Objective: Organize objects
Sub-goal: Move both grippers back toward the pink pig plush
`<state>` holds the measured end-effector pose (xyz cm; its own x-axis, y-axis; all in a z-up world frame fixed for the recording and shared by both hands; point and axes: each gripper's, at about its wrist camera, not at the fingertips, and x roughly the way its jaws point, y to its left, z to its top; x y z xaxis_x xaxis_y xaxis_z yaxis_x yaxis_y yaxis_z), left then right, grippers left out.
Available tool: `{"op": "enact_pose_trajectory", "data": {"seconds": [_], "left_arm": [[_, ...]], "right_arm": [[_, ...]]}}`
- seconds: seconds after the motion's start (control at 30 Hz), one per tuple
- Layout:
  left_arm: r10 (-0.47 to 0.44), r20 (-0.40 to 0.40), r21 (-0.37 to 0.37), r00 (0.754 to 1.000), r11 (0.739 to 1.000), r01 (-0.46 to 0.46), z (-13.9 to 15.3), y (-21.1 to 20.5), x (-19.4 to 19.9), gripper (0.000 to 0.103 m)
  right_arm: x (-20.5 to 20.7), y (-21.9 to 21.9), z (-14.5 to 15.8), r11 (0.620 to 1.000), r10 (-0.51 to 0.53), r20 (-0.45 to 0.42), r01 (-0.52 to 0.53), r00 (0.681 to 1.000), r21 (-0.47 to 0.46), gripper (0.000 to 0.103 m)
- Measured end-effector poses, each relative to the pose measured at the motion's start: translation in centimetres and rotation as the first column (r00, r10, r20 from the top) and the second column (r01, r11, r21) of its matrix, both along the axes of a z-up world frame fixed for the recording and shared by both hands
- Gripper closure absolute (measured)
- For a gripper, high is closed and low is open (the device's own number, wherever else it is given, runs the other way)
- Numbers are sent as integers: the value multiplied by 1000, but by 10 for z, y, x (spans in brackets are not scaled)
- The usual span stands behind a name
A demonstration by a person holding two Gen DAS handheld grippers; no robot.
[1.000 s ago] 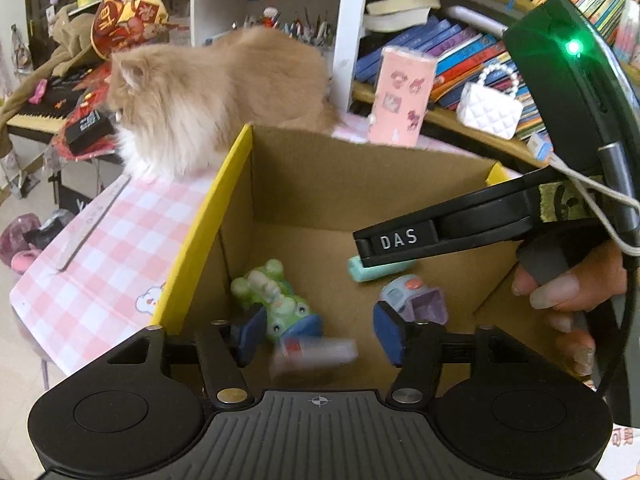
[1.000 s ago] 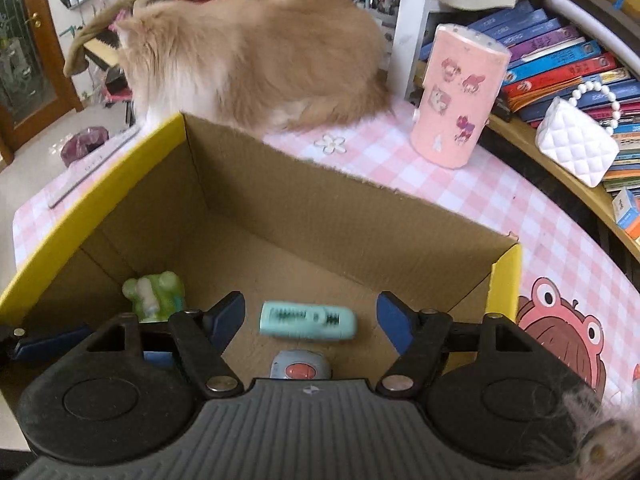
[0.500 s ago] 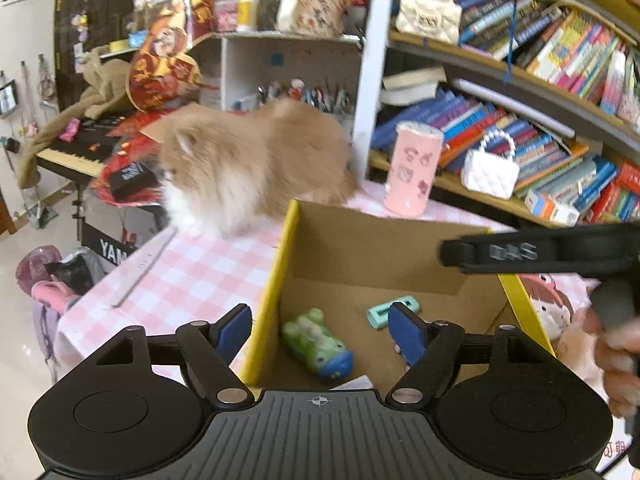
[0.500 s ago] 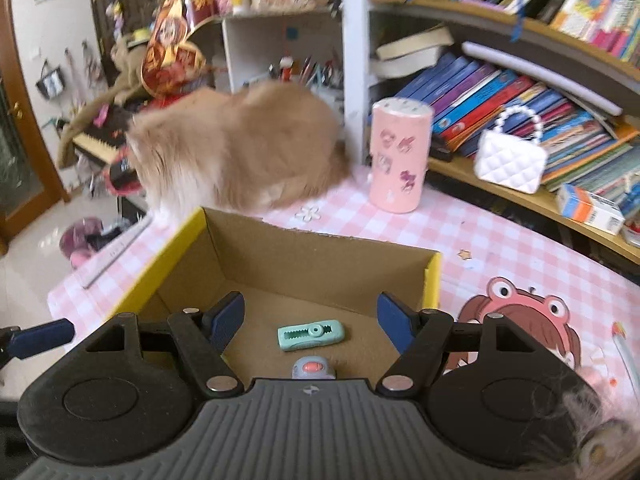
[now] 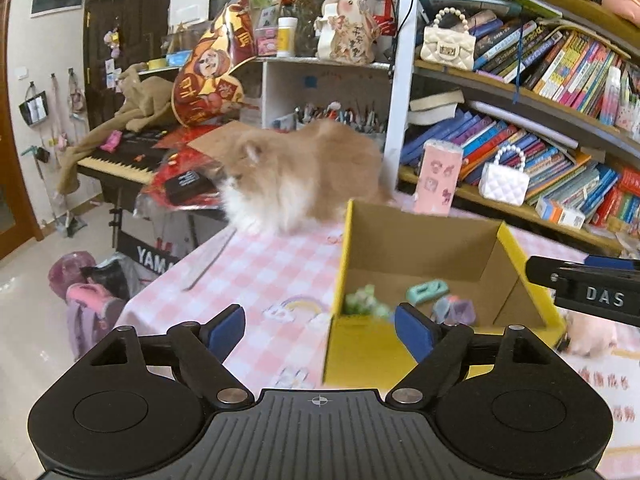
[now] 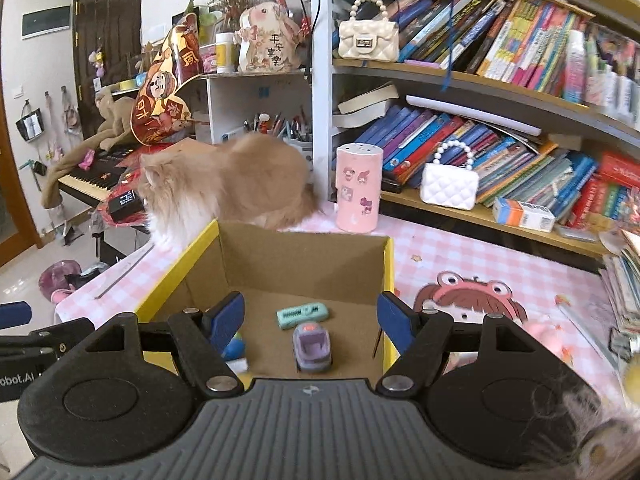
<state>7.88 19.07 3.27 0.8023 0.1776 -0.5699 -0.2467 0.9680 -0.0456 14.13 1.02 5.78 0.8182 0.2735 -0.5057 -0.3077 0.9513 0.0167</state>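
Pink-and-white checked cloth (image 6: 460, 248) with cartoon prints covers the table, and behind it curved wooden shelves (image 6: 500, 80) are packed with rows of books. One open cardboard box (image 6: 304, 256), plain brown inside with yellow outer faces, stands on the cloth. Four small toys lie on its floor: one mint-green ridged bar (image 6: 303, 315), one lilac toy car (image 6: 311, 347) with an orange spot, one green frog-like figure (image 5: 362, 302), blurred in the left wrist view, and one blue rounded piece (image 6: 233, 347) half hidden behind a finger. One fluffy long-haired ginger and white cat (image 6: 224, 184) stands on the table just behind the box. One pink cylinder (image 6: 357, 190) with stickers stands upright beside the cat. Two quilted handbags with pearl handles sit on the shelves, one cream (image 6: 368, 40) above and one white (image 6: 450, 182) below. One black keyboard (image 5: 120, 160) stands off to the left. The left gripper (image 5: 320, 330) hangs over the box's near left corner; its jaws have just been opening, and its blue pads now stand wide apart with nothing between them. The right gripper (image 6: 312, 318) hovers above the box, its blue-padded fingers spread and empty, the toys lying well below them.
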Motion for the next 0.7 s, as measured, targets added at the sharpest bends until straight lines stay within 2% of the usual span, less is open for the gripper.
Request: {"op": "enact_pose_trajectory", "data": {"seconds": [0.27, 0.7], "left_arm": [[9, -67, 12, 998, 1000, -8, -20, 4, -41, 18], [-71, -106, 16, 992, 997, 73, -38, -14, -78, 13]], "right_arm": [[-61, 5, -29, 999, -44, -33, 43, 999, -33, 30], [-132, -1, -60, 989, -127, -58, 122, 990, -89, 26]]}}
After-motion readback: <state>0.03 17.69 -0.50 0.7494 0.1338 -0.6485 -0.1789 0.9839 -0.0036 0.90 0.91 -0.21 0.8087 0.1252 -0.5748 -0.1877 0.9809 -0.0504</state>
